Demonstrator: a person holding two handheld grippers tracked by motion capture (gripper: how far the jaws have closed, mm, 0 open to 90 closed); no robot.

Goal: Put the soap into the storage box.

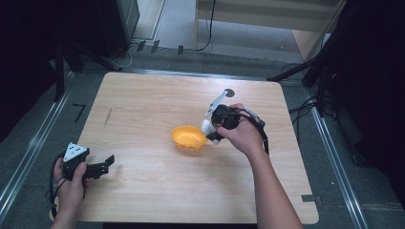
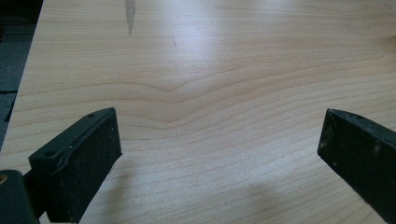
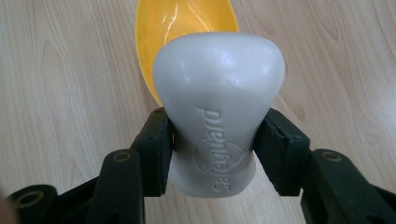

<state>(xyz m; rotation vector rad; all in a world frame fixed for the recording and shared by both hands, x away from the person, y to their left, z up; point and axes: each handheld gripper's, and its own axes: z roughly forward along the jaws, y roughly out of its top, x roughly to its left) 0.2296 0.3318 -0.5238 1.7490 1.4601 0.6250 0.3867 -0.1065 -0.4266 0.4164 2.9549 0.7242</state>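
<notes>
A white bar of soap (image 3: 217, 109) marked "Safeguard" is pinched at its narrow waist between the black jaws of my right gripper (image 3: 215, 154). In the high view the right gripper (image 1: 210, 132) holds the soap (image 1: 208, 128) at the right rim of a yellow bowl (image 1: 188, 137) near the middle of the wooden table (image 1: 143, 109). The bowl (image 3: 177, 28) lies just beyond the soap in the right gripper view. My left gripper (image 1: 111, 161) rests at the table's front left, its jaws wide apart over bare wood (image 2: 219, 140), nothing between them.
A small dark round mark (image 1: 229, 93) sits on the table behind the right hand. Dark stands and cables (image 1: 305, 71) surround the table's far and right sides. A grey streak (image 1: 108, 117) marks the wood at the left.
</notes>
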